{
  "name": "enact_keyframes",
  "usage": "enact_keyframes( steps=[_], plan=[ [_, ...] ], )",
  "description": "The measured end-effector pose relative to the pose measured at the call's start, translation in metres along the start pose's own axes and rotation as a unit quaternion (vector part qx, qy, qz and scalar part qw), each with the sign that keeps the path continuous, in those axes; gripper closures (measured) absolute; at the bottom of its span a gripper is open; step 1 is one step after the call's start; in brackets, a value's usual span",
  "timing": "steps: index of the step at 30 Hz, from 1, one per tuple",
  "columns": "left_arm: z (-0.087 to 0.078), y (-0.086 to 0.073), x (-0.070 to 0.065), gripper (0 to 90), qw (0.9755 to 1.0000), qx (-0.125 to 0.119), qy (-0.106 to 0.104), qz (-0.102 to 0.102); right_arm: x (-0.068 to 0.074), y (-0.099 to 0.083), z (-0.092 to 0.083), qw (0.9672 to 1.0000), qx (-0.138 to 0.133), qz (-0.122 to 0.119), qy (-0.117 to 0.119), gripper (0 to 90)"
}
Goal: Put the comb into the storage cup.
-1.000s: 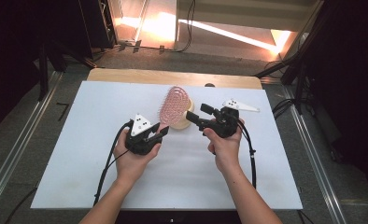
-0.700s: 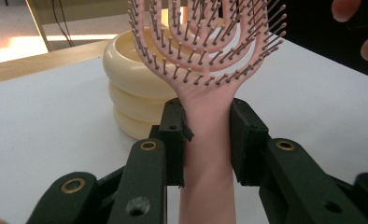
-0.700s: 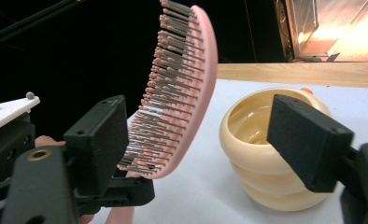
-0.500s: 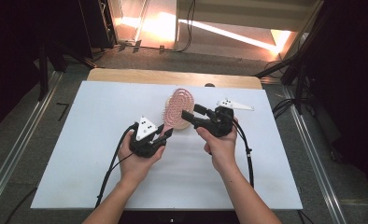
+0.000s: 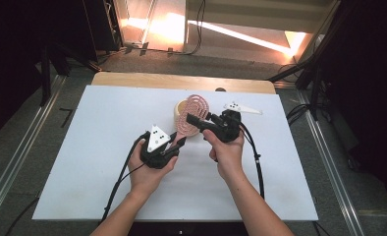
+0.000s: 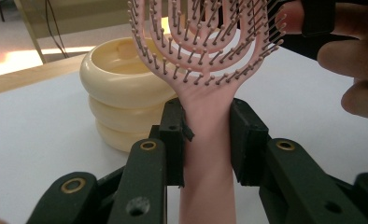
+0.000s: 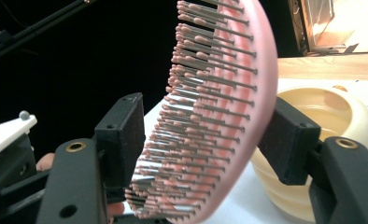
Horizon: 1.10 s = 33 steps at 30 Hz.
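Note:
A pink hairbrush with an oval vented head stands tilted above the white table. My left gripper is shut on its handle, both pads flat against the sides. My right gripper reaches in from the right and straddles the brush head. Its jaws have just been closing: one pad meets the bristle tips, the other the smooth back. Behind the brush sits a cream ribbed bowl, partly hidden by the head in the high view.
The white tabletop spreads wide on both sides of the hands. A wooden board runs along its far edge. Black cables trail from both grippers toward the near edge. Dark floor and metal rails surround the table.
The right gripper's jaws have narrowed around the brush head. The brush head has shifted slightly to the right. Both hands have stayed nearly in place.

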<state>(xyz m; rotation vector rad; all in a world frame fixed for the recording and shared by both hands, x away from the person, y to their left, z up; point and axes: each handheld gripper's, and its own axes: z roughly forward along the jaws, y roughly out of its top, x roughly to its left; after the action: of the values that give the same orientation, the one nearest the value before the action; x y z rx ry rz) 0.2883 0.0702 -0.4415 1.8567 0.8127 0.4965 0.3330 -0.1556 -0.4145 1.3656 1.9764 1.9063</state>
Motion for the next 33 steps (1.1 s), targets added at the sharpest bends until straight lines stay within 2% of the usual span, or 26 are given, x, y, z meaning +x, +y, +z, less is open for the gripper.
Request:
enact_keyframes(
  steps=[3,6,18,25,30,33],
  plan=[
    [0.0006,-0.0003,-0.001,70.7,1.0,-0.001,0.001,0.001,-0.0001,0.0003,0.0012,1.0,-0.003,0.007,0.003,37.3],
    [0.0008,-0.0011,-0.0018,70.7,1.0,-0.002,-0.001,0.002,-0.0011,0.0002,0.0039,0.9997,-0.002,0.024,0.006,40.5],
    [0.0021,-0.0047,-0.0033,70.6,0.9999,-0.006,0.0,0.008,-0.0011,-0.0022,0.0089,0.9994,0.004,0.029,0.015,53.7],
    [0.003,-0.0061,0.0004,70.5,0.9998,-0.007,-0.018,0.0,-0.002,-0.0009,0.0075,0.9982,0.0,0.048,0.036,61.1],
    [0.0028,-0.006,0.0013,69.4,0.9997,-0.005,-0.025,-0.005,0.0016,-0.0009,0.0061,0.9988,-0.001,0.027,0.042,62.0],
    [0.0018,-0.0049,0.0028,62.4,0.999,-0.003,-0.039,-0.019,0.0041,-0.0006,0.0052,0.9994,-0.004,0.008,0.035,62.1]
  ],
)
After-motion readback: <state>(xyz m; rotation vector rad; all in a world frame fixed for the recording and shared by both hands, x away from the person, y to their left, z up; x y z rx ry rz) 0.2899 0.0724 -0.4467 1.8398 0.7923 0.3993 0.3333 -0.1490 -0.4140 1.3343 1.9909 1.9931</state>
